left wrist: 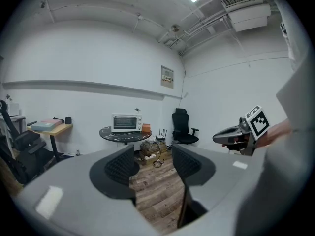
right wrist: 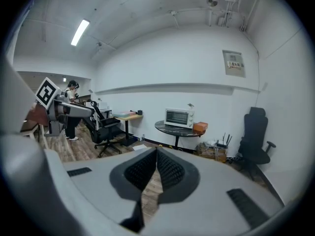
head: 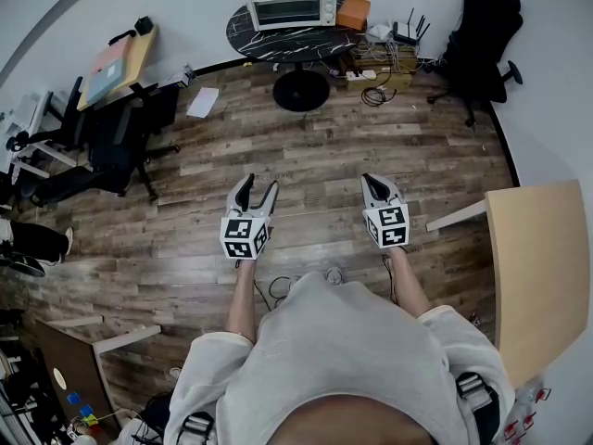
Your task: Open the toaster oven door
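Probably swings light but stiff on a bottom hinge, with fragile glass; best taken by whatever handle runs along the door (head: pixel 285 10) top edge. Looks white, dark-windowed, closed: a toaster oven (head: pixel 290 3) at 12 o'clock on the round black counter (head: pixel 278 43), well apart from both tools. Jaws apart and empty on the left tool (head: pixel 259 184); together and empty on the right tool (head: pixel 375 182).

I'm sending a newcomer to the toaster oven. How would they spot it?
Find the round black table at the far wall. The toaster oven on it is white with a dark glass door, beside a smaller orange box.
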`<act>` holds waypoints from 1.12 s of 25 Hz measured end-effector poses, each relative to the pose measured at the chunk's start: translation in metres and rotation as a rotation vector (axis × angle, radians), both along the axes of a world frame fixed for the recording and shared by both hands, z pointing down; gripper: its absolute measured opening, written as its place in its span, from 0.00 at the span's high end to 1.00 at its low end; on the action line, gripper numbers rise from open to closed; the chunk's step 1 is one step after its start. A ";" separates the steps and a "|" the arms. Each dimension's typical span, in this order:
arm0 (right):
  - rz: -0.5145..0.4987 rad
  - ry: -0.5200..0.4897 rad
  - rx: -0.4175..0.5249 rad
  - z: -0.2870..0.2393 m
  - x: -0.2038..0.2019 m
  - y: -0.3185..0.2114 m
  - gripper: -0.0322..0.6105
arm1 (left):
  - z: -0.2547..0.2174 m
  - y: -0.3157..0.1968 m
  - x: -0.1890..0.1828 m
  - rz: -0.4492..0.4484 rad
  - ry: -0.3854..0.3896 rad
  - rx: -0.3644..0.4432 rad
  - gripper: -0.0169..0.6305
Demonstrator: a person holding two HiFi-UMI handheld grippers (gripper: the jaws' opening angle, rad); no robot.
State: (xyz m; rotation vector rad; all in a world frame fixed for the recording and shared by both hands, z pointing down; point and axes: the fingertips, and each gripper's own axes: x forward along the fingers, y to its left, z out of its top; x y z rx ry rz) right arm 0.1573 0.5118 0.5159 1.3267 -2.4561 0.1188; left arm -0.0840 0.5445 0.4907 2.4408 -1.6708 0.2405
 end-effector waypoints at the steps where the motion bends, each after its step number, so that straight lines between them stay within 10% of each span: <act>1: 0.003 0.001 0.006 -0.001 0.000 0.001 0.93 | 0.001 0.002 0.001 0.000 0.000 -0.004 0.62; 28: -0.070 0.014 -0.006 0.015 0.049 -0.018 0.93 | 0.015 -0.016 0.062 -0.046 -0.003 -0.021 0.62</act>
